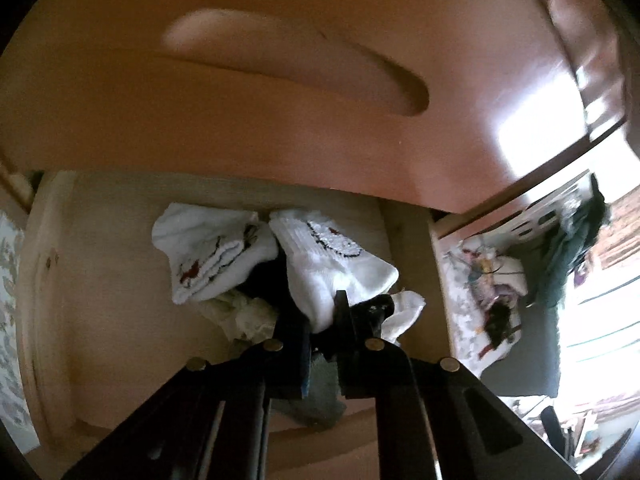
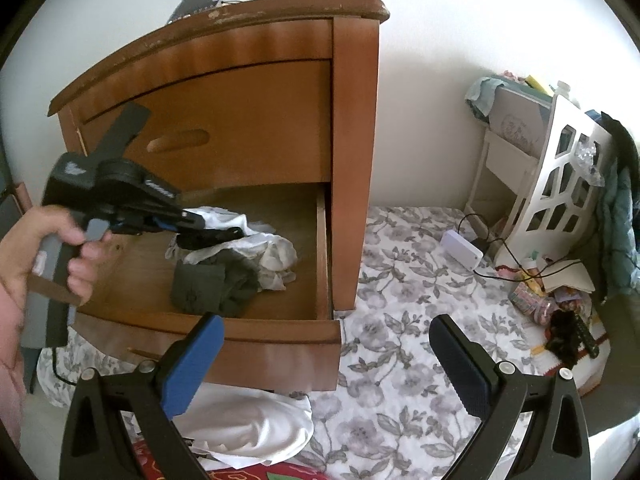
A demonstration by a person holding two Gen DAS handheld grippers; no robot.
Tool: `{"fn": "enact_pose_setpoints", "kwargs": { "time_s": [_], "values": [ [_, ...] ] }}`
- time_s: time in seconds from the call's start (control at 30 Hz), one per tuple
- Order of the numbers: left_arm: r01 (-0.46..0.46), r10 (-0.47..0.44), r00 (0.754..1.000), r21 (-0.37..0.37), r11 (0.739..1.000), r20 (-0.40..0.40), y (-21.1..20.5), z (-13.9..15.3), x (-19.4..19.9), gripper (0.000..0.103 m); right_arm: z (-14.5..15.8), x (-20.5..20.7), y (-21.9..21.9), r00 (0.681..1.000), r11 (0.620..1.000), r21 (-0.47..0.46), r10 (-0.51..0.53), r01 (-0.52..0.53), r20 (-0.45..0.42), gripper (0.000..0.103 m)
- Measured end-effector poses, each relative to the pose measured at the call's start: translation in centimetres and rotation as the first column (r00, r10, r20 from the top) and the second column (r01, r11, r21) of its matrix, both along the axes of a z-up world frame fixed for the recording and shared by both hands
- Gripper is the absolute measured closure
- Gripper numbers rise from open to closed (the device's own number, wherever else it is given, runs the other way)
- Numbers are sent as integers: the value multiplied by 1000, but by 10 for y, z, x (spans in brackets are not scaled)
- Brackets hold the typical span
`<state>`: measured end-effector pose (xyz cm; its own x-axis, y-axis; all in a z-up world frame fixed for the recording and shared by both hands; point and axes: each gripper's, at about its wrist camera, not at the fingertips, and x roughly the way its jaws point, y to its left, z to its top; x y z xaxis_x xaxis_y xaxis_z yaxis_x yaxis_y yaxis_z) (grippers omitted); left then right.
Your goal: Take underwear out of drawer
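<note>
The left gripper [image 1: 324, 312] reaches down into the open lower drawer [image 2: 324, 248] of the wooden nightstand [image 2: 352, 128], its jaws drawn together and clamped on a white sock [image 1: 340, 268] from the heap of clothes; no earlier view is at hand, so only the pinch itself can be told; a second white sock [image 1: 208, 252] lies just beside it toward the drawer's back, and a dark green garment [image 2: 216, 284], which may be the underwear, lies nearer the drawer's front, touching a crumpled pale cloth [image 2: 276, 260]; which piece is the underwear cannot be told for sure; a person's hand [image 2: 48, 256] grips the left handle; the right gripper [image 2: 324, 364] hangs in front of the drawer with its blue-padded jaws wide apart and nothing between them, above the flowered bedspread [image 2: 400, 340]; a white cloth [image 2: 248, 424] lies below the drawer front.
</note>
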<state>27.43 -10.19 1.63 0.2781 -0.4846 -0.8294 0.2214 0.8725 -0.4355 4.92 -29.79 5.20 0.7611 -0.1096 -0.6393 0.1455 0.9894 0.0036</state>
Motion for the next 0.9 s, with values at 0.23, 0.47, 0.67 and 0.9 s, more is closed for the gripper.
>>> {"fn": "enact_pose_setpoints", "kwargs": {
  "time_s": [0.23,0.47,0.67,0.9],
  "values": [
    [-68,70,997,-115,991,16,37,13,-19,93,8,-6,1,1000,1000,-7,-10,10,17,0],
    [-97,109,993,-194,976,51,60,29,-35,93,12,-10,7,1000,1000,-16,-1,1,26,0],
    [-54,79,992,-241,969,98,70,48,-52,93,15,-13,11,999,1000,-23,5,-4,32,0],
    [-36,50,996,-172,984,75,62,32,-63,93,13,-13,17,1000,1000,-23,17,-17,23,0]
  ]
}}
